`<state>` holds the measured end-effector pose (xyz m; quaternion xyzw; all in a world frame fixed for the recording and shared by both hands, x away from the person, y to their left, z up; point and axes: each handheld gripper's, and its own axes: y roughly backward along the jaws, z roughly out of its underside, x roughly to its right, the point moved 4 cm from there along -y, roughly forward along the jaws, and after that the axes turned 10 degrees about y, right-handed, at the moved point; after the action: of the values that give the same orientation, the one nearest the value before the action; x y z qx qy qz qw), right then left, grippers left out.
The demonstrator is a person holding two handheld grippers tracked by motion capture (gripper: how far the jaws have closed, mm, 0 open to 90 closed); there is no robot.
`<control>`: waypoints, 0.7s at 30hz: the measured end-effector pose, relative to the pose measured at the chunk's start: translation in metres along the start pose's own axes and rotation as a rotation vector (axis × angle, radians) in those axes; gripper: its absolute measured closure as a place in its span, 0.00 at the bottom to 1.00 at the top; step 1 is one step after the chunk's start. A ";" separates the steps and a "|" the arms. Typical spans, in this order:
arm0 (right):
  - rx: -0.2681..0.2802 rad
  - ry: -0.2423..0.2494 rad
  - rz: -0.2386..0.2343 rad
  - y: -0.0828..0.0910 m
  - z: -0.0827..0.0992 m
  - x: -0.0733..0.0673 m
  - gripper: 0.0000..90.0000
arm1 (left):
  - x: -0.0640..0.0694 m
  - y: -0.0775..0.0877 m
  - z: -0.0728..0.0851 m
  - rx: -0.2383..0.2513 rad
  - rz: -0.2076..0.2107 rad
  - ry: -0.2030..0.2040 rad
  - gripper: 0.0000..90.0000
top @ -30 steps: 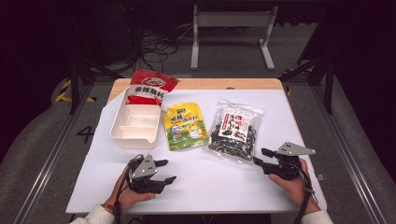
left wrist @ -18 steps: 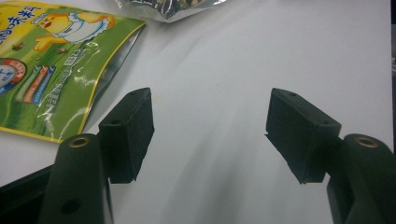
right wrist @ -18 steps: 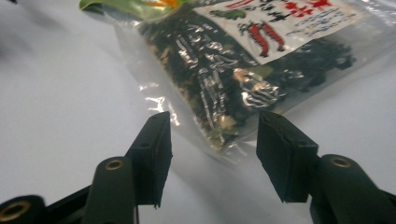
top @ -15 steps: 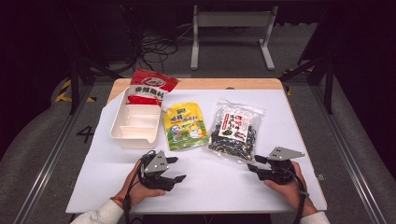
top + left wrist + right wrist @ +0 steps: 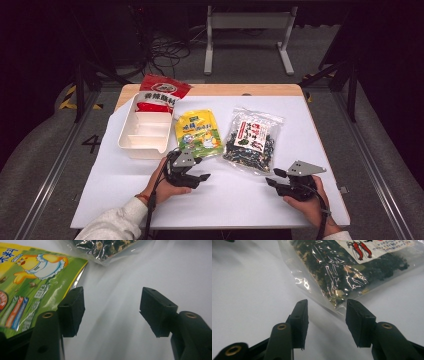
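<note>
Slippage is the main risk here, since both pouches lie flat on the white-covered tabletop (image 5: pixel 150 200) and offer only thin, glossy edges to pinch. The left gripper (image 5: pixel 202 176) sits just beside the lower right corner of the yellow-and-green foil snack pouch with a cartoon chick (image 5: pixel 198 133); its jaws have just been closing a little, yet they stand apart with nothing between them. In the left gripper view one pad hangs over that pouch's edge (image 5: pixel 37 290) and the other over bare cloth, so closing from here would likely catch the corner alone, or skate off the foil and push the pouch away.

The right gripper (image 5: pixel 272 177) has jaws that have just been opening; they stand apart, empty, aimed at the near corner of the clear plastic bag of dark dried bits with a red-and-white label (image 5: pixel 252 140). In the right gripper view the crinkled seam (image 5: pixel 337 297) lies just ahead of the pads. A grip on that thin seam alone may tear loose under the bag's weight.

The white divided plastic tray (image 5: pixel 127 145), with a red snack packet (image 5: pixel 162 92) leaning at its far end, lies close beside the yellow pouch; a careless lift could knock it.
</note>
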<state>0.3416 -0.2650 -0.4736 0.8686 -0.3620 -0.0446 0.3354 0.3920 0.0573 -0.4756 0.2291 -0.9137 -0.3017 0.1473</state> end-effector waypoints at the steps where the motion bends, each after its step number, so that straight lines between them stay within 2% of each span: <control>1: 0.001 0.013 -0.001 -0.001 0.000 -0.001 0.60 | -0.001 -0.004 -0.002 -0.005 0.001 0.003 0.44; 3: 0.002 0.039 0.009 -0.004 -0.002 -0.002 0.64 | -0.003 -0.011 -0.008 -0.014 0.018 0.015 0.51; 5: 0.018 0.059 0.005 -0.006 -0.004 -0.003 0.70 | -0.005 -0.017 -0.011 -0.025 0.016 0.012 0.55; 9: 0.023 0.088 -0.011 -0.009 -0.007 -0.005 0.89 | -0.007 -0.025 -0.016 -0.029 0.022 0.019 0.56; 11: 0.027 0.098 -0.031 -0.009 -0.008 -0.006 0.95 | -0.007 -0.027 -0.018 -0.030 0.022 0.020 0.56; 14: 0.029 0.120 -0.063 -0.008 -0.009 -0.010 1.00 | -0.007 -0.027 -0.018 -0.026 0.026 0.022 0.55; 16: 0.031 0.122 -0.096 -0.005 -0.009 -0.013 1.00 | -0.007 -0.024 -0.018 -0.015 0.043 0.042 0.54; 19: 0.027 0.123 -0.148 0.002 -0.004 -0.019 1.00 | -0.005 -0.020 -0.019 0.010 0.094 0.068 0.47; 21: 0.021 0.126 -0.176 0.009 -0.001 -0.024 1.00 | -0.002 -0.018 -0.020 0.016 0.124 0.069 0.42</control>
<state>0.3191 -0.2536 -0.4708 0.9016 -0.2628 -0.0154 0.3433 0.4075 0.0360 -0.4714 0.1834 -0.9228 -0.2768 0.1953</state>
